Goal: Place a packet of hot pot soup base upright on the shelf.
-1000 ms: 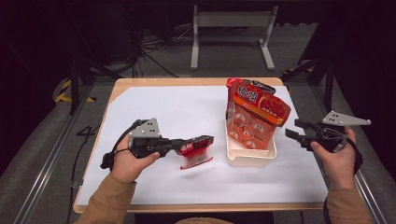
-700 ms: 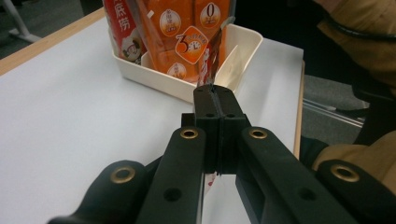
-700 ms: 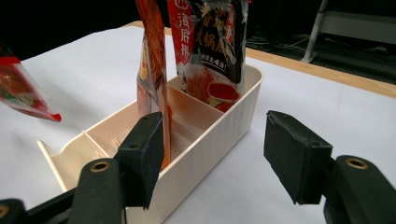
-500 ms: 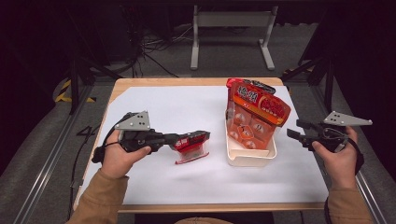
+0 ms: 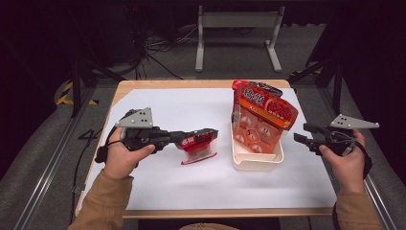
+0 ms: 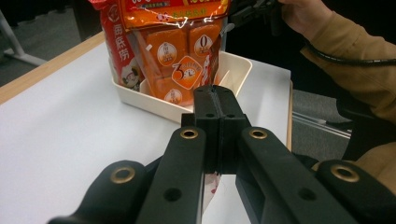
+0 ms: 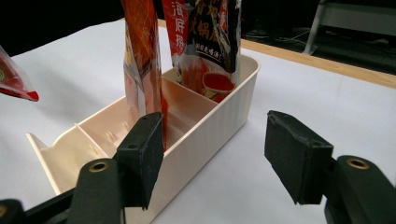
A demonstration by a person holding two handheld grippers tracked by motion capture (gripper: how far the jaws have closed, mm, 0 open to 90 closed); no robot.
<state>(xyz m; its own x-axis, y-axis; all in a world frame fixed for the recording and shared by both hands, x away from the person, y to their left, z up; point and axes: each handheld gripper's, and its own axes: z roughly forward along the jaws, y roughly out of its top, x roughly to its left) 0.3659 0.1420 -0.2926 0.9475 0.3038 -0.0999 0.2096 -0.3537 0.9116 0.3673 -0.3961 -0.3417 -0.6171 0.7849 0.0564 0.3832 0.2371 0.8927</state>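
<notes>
The small red sachet (image 5: 198, 147) hangs pinched in the closed jaws of the left tool (image 5: 210, 135), lifted just clear of the counter (image 5: 163, 187) and to the left of the cream divided tray (image 5: 256, 162), near it but apart. In the left gripper view the black jaws meet flat with only a sliver of the packet's edge showing beneath them, so the hold looks like a thin bite on the upper seam rather than a deep one. The tray already carries two tall orange pouches (image 5: 261, 115) standing upright in its far compartments, leaning slightly; the right gripper view shows the near compartments (image 7: 98, 135) bare. The likely step is carrying the sachet across into one of those free slots. To do it well, the packet should be raised enough for its dangling lower edge to clear the tray's near wall, then lowered upright into a bare compartment without brushing the pouches, which could tip. The right tool (image 5: 306, 139) waits just right of the tray, jaws spread wide and gripping nothing; it could steady the tray's wall or the leaning pouches while the sachet goes in.
</notes>
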